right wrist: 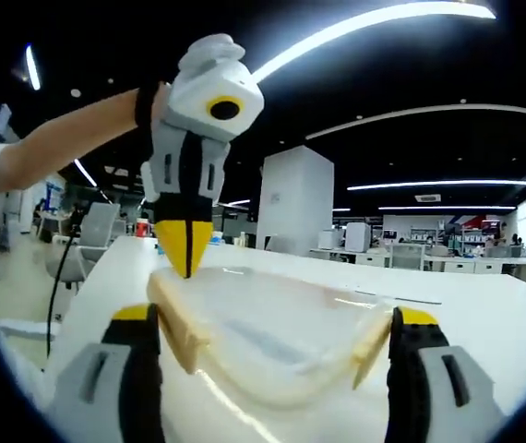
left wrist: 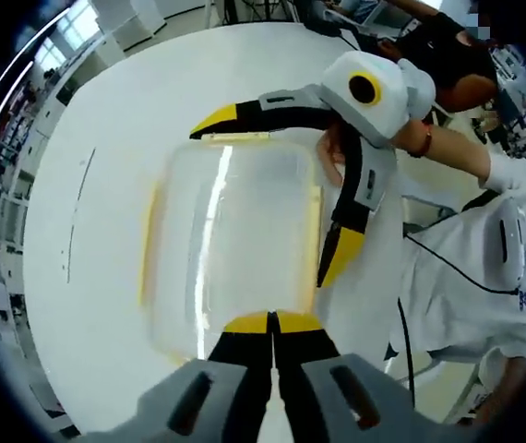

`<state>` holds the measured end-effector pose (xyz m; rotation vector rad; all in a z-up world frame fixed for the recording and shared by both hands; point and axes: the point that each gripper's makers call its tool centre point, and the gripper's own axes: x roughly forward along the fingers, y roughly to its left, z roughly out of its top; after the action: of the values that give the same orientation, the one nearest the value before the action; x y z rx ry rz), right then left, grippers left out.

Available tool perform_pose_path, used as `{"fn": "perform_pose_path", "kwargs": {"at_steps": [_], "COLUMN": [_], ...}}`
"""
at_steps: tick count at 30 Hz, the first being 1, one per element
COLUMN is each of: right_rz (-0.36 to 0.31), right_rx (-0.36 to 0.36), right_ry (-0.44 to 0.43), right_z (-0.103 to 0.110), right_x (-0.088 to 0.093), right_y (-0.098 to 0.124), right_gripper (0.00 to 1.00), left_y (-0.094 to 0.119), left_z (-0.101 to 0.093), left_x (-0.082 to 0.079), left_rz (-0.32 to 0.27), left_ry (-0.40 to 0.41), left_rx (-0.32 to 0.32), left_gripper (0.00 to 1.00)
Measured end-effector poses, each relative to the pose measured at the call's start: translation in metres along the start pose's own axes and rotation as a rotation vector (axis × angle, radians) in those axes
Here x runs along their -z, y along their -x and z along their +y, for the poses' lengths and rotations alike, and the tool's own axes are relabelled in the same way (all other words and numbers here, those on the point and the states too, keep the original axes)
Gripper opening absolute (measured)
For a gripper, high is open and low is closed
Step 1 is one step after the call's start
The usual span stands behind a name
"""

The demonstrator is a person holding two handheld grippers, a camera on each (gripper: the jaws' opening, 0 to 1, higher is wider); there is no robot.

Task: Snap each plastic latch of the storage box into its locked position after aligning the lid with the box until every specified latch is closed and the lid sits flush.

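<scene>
A clear plastic storage box (left wrist: 231, 240) with its lid on lies on the white round table (left wrist: 106, 138). Yellow latches show on its left side (left wrist: 148, 249), far side (left wrist: 235, 137) and right side (left wrist: 315, 221). My left gripper (left wrist: 272, 323) is shut, its yellow tips resting on the box's near edge. In the right gripper view it (right wrist: 186, 268) points down onto the box (right wrist: 272, 341) at its far left corner. My right gripper (right wrist: 272, 318) stands wide open with the box between its jaws. In the left gripper view its fingers (left wrist: 212, 120) span the box's far right corner.
A person in a white shirt (left wrist: 466, 268) stands at the table's right edge, with a black cable (left wrist: 438, 254) across the shirt. Another person in dark clothes (left wrist: 448, 55) sits behind. Office chairs (right wrist: 88, 240), a white pillar (right wrist: 295, 212) and desks (right wrist: 411, 258) lie beyond the table.
</scene>
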<state>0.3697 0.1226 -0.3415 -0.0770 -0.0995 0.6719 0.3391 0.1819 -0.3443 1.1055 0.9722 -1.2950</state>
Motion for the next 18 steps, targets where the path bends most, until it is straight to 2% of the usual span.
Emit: {"fn": "perform_pose_path", "kwargs": {"at_steps": [9,10,18], "right_rz": [-0.012,0.012,0.003], "right_rx": [-0.003,0.000,0.001], "right_ry": [0.008,0.062,0.041], "right_z": [0.0002,-0.0013,-0.0003], "right_x": [0.0010,0.0067,0.0085], "right_y": [-0.0002,-0.0010,-0.0029], "right_gripper": [1.00,1.00,0.99], "left_y": [0.0005,0.0011,0.0010], "left_z": [0.0030,0.0033,0.0040], "left_x": [-0.0001,0.0001,0.0002], "left_rz": [0.032,0.031,0.019], "left_ry": [0.024,0.021,0.016], "left_rx": [-0.003,-0.007,-0.007], "left_gripper": [0.00,0.00,0.00]}}
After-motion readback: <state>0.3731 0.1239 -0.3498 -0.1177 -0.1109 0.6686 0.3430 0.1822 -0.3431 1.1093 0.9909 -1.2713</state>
